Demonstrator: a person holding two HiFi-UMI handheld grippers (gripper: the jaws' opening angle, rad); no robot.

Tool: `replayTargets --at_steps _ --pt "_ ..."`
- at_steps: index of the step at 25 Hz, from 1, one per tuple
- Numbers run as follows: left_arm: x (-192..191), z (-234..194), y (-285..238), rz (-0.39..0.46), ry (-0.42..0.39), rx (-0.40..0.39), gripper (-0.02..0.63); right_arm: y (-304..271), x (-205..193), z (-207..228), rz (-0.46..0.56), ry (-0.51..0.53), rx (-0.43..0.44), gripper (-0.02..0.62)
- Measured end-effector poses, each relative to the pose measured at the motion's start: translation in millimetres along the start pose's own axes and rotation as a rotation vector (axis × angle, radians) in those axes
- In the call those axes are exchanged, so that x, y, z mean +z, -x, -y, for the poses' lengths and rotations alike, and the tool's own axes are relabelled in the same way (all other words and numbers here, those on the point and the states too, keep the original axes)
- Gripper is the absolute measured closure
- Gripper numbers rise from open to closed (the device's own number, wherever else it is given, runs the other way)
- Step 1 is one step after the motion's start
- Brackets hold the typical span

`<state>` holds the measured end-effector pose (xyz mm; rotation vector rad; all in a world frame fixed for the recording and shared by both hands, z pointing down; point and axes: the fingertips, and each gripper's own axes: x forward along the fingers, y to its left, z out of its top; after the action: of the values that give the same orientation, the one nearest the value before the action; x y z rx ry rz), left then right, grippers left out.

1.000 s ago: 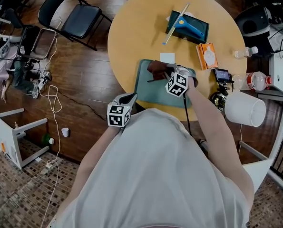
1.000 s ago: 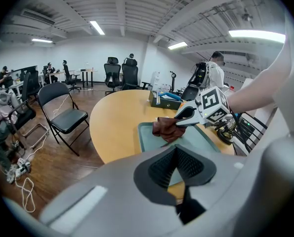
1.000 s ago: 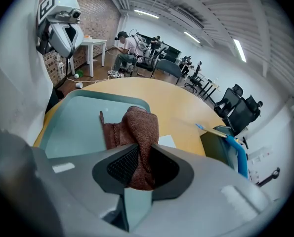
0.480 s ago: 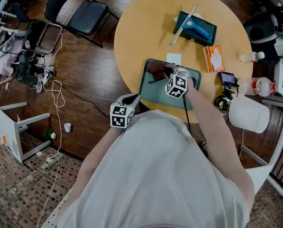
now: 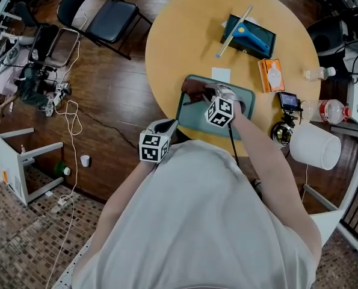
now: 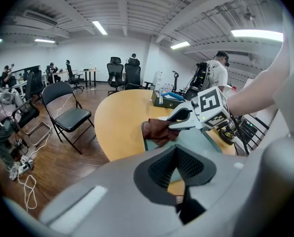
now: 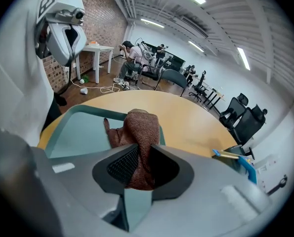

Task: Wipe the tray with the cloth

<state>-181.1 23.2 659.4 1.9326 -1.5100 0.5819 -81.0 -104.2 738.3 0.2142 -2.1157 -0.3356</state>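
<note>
- The right gripper (image 7: 139, 158) is clamped on the brown cloth (image 7: 140, 127). A bunched fold is pinched between its pads and the rest spills forward onto the teal tray (image 7: 80, 132).
- In the head view the cloth (image 5: 194, 89) sits at the tray's far-left corner. The tray (image 5: 194, 118) lies at the near edge of the round table (image 5: 179, 41).
- To do this wipe well, the wad probably wants pressing flatter so more than a nub touches. Then it can go in overlapping passes from that corner across to the right side and back toward the near rim.
- Nothing is holding the tray, so a hard push could slide it on that smooth top. Light pressure looks safer, or bracing the rim with the other tool.
- The left gripper (image 5: 165, 125) is pinched closed with nothing in it. It hangs by the person's body off the table edge, well apart from the tray.
- A white paper slip (image 5: 221, 74) lies just beyond the far rim, so it's the likeliest thing to get knocked.
- An orange box (image 5: 268, 75) is near the tray's far-right corner.
- A dark box with a blue tool (image 5: 248, 35) is farther back, out of the way.
- Part of the tray floor is hidden under the right gripper and arm.
</note>
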Motion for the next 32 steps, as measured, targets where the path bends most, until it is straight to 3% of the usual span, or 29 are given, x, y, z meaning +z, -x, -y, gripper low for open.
replayTargets --at_steps 7,18,32 --pt "4 6 -7 0.001 -0.005 -0.021 0.606 19 11 -53 0.049 -0.002 0.118 0.517" --pt "5 7 -10 0.010 0.011 -0.029 0.606 32 24 -111 0.061 -0.089 0.248 0.517" --pt "8 10 -10 0.013 -0.016 -0.058 0.606 38 14 -120 0.037 -0.099 0.250 0.517"
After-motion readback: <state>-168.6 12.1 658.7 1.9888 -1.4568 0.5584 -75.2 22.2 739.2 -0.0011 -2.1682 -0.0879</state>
